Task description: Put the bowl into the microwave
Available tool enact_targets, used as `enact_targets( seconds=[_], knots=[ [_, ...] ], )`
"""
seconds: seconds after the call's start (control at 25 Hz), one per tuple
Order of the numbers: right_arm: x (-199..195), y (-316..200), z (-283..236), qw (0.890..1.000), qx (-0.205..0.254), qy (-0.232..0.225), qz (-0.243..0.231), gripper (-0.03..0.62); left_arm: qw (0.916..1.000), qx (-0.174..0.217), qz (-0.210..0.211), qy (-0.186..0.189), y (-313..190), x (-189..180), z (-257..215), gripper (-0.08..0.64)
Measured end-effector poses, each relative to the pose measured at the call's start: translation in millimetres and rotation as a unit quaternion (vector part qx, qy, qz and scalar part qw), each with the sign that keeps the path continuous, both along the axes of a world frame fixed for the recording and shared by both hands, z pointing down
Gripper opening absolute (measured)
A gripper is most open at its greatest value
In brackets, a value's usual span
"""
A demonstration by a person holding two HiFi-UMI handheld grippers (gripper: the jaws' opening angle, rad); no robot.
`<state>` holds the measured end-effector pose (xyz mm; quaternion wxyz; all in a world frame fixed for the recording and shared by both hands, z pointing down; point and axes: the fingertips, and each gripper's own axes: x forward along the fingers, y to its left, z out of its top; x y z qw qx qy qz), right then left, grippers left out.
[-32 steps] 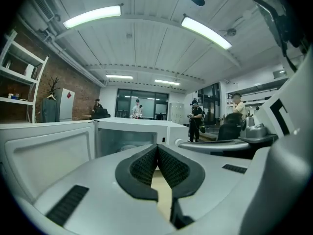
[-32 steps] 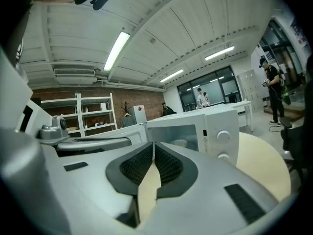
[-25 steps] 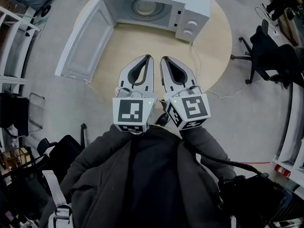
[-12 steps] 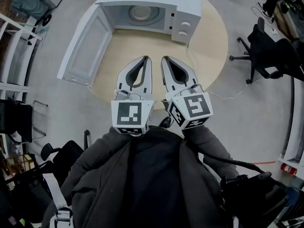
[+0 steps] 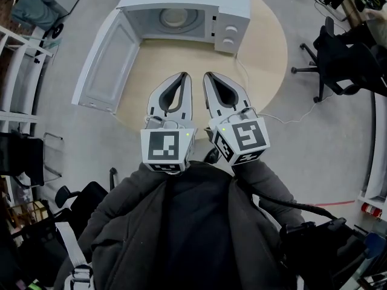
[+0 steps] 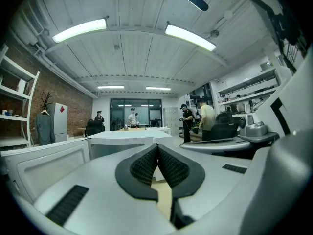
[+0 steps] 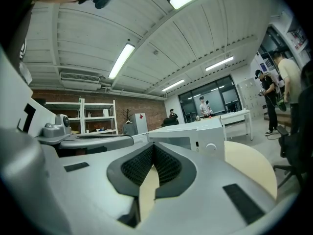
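Observation:
A white microwave (image 5: 233, 5) stands at the far side of a round wooden table (image 5: 266, 53), its door (image 5: 106, 62) swung wide open to the left. Inside the cavity lies a round pale shape (image 5: 175, 18); I cannot tell whether it is the bowl or the turntable. My left gripper (image 5: 186, 75) and right gripper (image 5: 207, 75) hover side by side over the table's near edge, pointing at the microwave. Both are shut with nothing between the jaws. The right gripper view shows its pads (image 7: 164, 166) meeting and the microwave (image 7: 195, 133) ahead. The left gripper view shows closed pads (image 6: 146, 165).
A black office chair (image 5: 344, 59) stands right of the table, and a white cable (image 5: 254, 95) trails off the table onto the floor. White shelving (image 5: 18, 47) lines the left. Dark chairs (image 5: 78, 198) sit by my left side. Several people stand far off (image 6: 188, 121).
The microwave and table have drifted slightly up and left in the head view. Both grippers hold the same side-by-side pose, still shut.

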<state>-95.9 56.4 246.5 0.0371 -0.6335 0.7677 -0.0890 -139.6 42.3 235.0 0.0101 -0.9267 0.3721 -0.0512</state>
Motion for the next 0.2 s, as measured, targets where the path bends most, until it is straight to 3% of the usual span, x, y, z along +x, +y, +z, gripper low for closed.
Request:
enact_targets(
  seconds=[0.2],
  knots=[
    [5.0, 5.9, 0.8, 1.000, 0.001, -0.004, 0.002, 0.006, 1.0000, -0.002, -0.001, -0.001, 4.7, 4.0, 0.5, 0.009]
  ],
)
